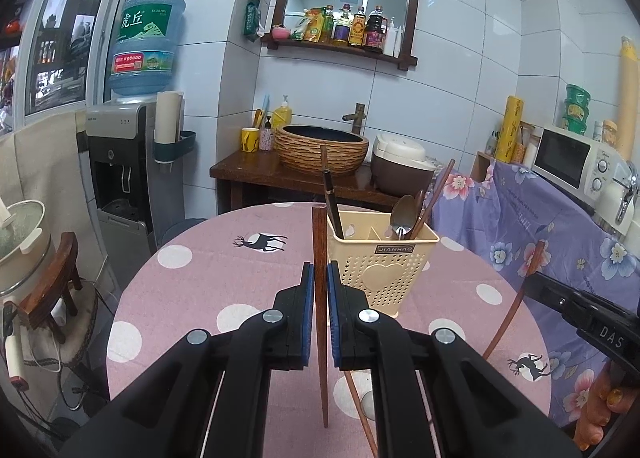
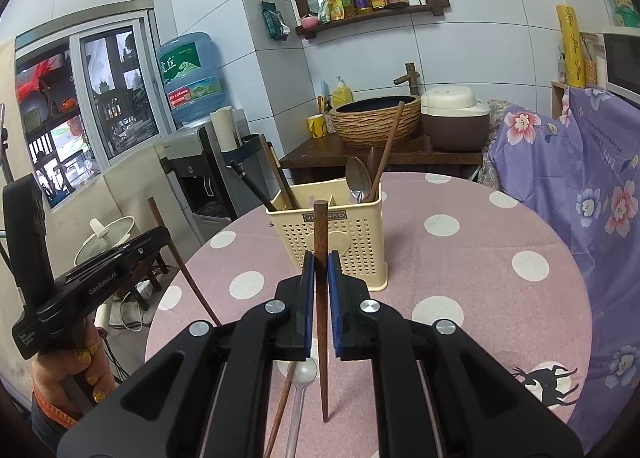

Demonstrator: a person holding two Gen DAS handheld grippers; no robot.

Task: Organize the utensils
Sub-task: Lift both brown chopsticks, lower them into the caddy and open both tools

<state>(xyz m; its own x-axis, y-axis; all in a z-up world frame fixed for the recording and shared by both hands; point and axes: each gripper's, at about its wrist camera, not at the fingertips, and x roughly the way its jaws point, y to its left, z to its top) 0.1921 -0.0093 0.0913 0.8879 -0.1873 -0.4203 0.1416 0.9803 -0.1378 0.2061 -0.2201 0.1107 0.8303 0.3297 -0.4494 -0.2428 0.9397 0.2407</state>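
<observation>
While the left gripper [image 1: 320,278] clamps one wooden chopstick [image 1: 320,322] upright between its jaws, the right gripper [image 2: 319,268] pinches a second chopstick [image 2: 321,310] likewise; both hover near the cream utensil holder [image 1: 380,266] on the polka-dot tablecloth [image 1: 192,298], beside a spoon [image 2: 298,398].

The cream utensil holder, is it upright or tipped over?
Upright. The utensil holder stands on its base on the table, with spoon handles down inside.

Pink white-dotted tablecloth [image 1: 192,282], cream holder [image 1: 382,270], brown chopstick [image 1: 320,258]
</observation>
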